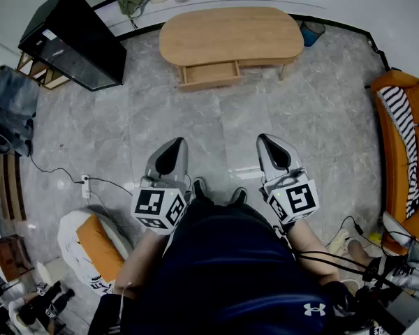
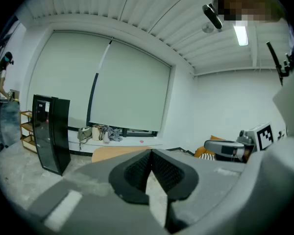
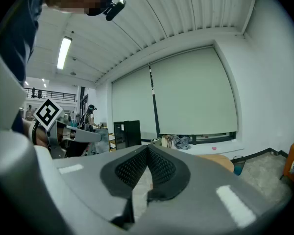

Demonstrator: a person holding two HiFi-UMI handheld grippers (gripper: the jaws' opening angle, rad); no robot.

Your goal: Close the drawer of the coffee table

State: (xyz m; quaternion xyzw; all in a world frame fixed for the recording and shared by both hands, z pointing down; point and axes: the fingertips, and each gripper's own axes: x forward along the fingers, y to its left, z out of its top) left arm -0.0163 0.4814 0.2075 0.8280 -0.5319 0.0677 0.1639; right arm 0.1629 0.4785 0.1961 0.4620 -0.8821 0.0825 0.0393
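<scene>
A light wooden coffee table (image 1: 230, 33) stands at the far side of the grey tiled floor. Its drawer (image 1: 211, 73) is pulled out toward me under the front edge. My left gripper (image 1: 172, 150) and right gripper (image 1: 268, 146) hover side by side well short of the table, over the floor, both shut with nothing between the jaws. In the left gripper view the table top (image 2: 112, 153) shows just above the shut left gripper (image 2: 150, 156). In the right gripper view the shut right gripper (image 3: 147, 153) hides most of the table, whose end (image 3: 223, 161) peeks out at the right.
A black cabinet (image 1: 73, 39) stands at the far left beside a wooden shelf (image 1: 35, 70). An orange sofa (image 1: 405, 152) with a striped cloth lines the right side. A cable and power strip (image 1: 85, 185) lie on the floor at left. A blue bin (image 1: 310, 33) sits by the table's right end.
</scene>
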